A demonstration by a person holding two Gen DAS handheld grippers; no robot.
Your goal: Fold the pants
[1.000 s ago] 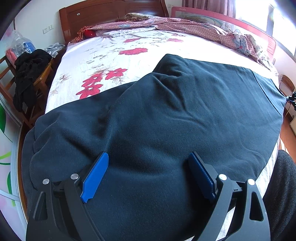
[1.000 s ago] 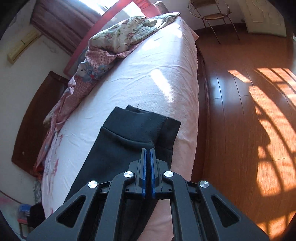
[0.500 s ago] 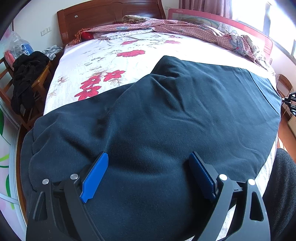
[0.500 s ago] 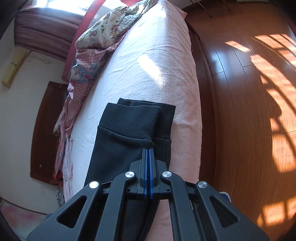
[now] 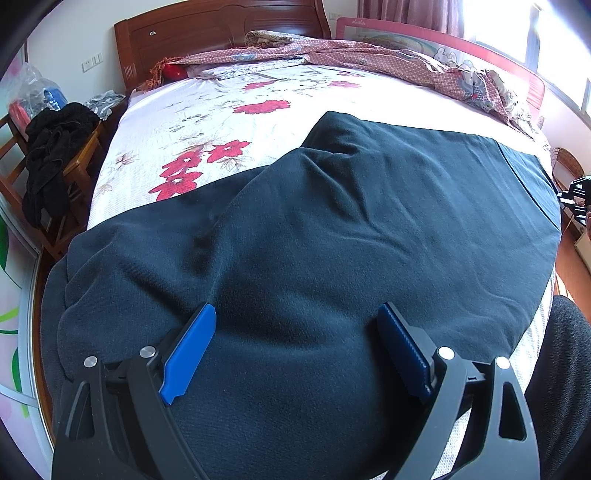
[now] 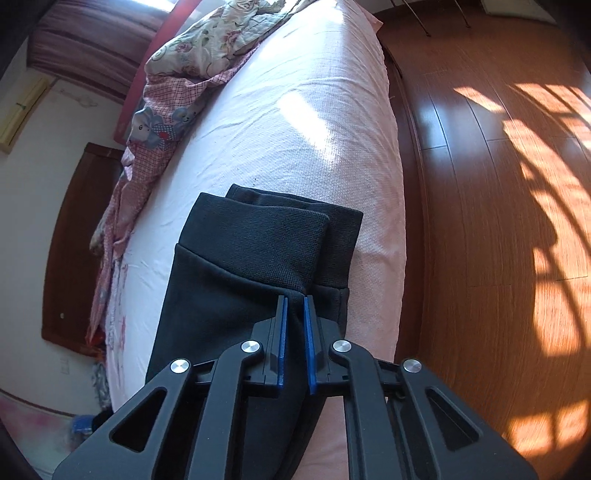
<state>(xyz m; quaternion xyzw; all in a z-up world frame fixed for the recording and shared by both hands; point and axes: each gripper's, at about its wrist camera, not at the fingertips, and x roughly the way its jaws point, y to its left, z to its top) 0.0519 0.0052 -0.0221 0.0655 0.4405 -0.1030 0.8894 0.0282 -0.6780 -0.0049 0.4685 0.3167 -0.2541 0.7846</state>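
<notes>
Dark blue-black pants (image 5: pixel 332 240) lie spread across the bed, folded lengthwise with one leg on the other. My left gripper (image 5: pixel 295 332) is open, its blue pads hovering over the wide waist end, holding nothing. In the right wrist view the ribbed leg cuffs (image 6: pixel 266 236) lie stacked near the bed's edge. My right gripper (image 6: pixel 294 306) has its jaws a narrow gap apart, just behind the cuffs, with a fold of the pants fabric (image 6: pixel 229 314) between the pads.
The bed (image 5: pixel 221 110) has a floral sheet, a wooden headboard (image 5: pixel 221 26) and a crumpled pink quilt (image 5: pixel 406 62) along the far side. A chair with dark clothes (image 5: pixel 51 155) stands left. Wooden floor (image 6: pixel 498 221) drops off beside the bed's edge.
My right gripper's jaws have parted from fully shut to a narrow gap at the cuff. The left gripper has stayed open and shifted slightly over the pants.
</notes>
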